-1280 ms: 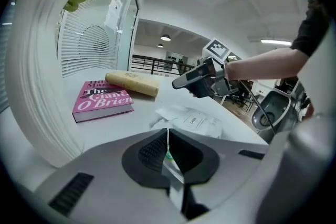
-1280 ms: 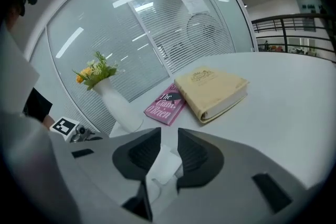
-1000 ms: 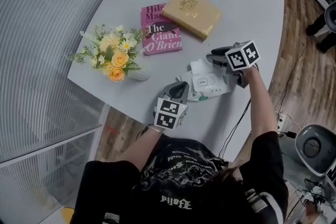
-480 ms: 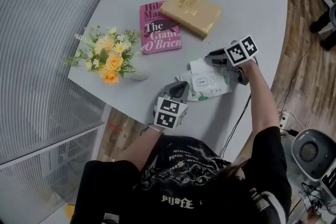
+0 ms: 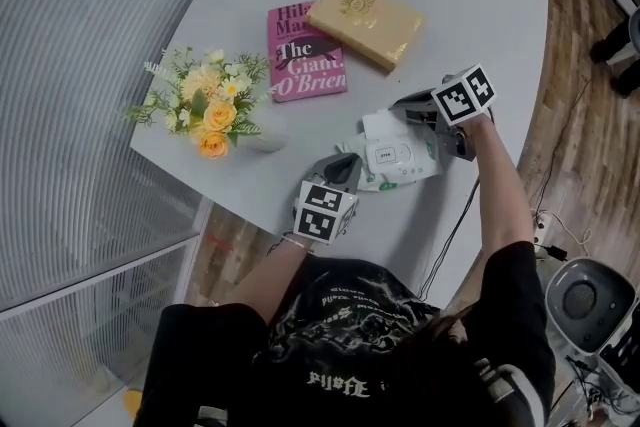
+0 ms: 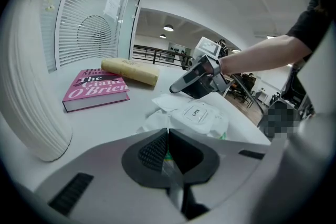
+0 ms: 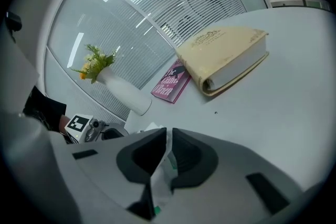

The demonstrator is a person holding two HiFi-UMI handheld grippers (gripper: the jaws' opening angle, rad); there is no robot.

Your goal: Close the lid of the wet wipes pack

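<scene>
The left gripper is pinching the crinkly film edge of the wet wipes pack between closed, ribbed pads; the pack is lying on the pale grey table just ahead of it, its rounded white label reading "OPEN"; across the pack, the right gripper is closing its jaws, with thin film standing between them; farther ahead-left, a pink paperback is showing "The Giant O'Brien"; a thick tan book with a gilt emblem is lying at its far corner; yellow flowers are standing in a smooth white vase, well to the left.
</scene>
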